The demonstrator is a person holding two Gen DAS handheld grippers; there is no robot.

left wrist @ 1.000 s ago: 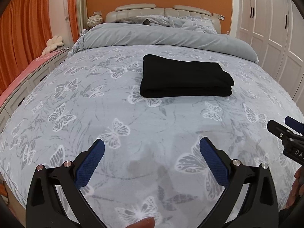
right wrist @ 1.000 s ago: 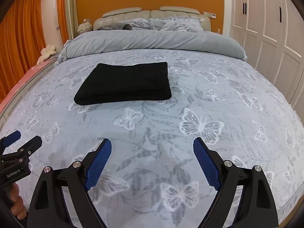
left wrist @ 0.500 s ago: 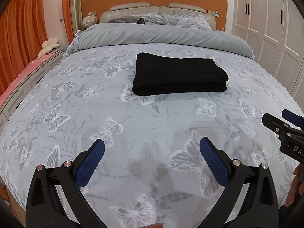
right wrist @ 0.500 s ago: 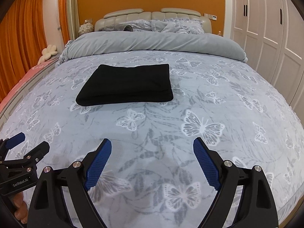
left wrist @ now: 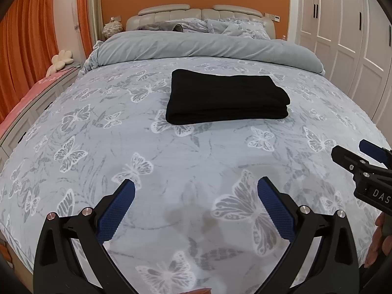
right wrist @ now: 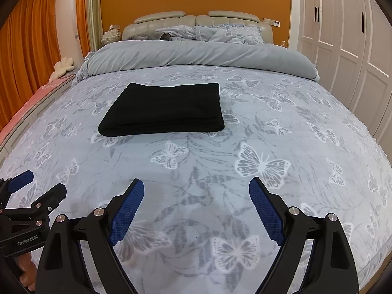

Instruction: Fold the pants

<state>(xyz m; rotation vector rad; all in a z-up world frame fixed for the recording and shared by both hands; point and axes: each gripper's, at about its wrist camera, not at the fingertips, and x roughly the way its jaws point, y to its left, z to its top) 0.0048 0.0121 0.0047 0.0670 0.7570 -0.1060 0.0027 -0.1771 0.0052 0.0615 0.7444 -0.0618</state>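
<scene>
The black pants (left wrist: 225, 99) lie folded into a neat rectangle in the middle of the bed; they also show in the right wrist view (right wrist: 163, 109). My left gripper (left wrist: 196, 188) is open and empty, above the bedspread near the foot of the bed, well short of the pants. My right gripper (right wrist: 196, 187) is open and empty too, level with the left one. The right gripper shows at the right edge of the left wrist view (left wrist: 355, 154). The left gripper shows at the left edge of the right wrist view (right wrist: 36, 183).
The bed has a grey butterfly bedspread (left wrist: 98, 147), a rolled-back grey duvet (left wrist: 196, 46) and pillows (right wrist: 220, 34) at the headboard. A pink bench (left wrist: 29, 93) runs along the left. White wardrobe doors (left wrist: 343, 36) stand on the right.
Both grippers have drawn back and risen from the pants, which now look smaller and farther. Both stay open. The pants have not moved.
</scene>
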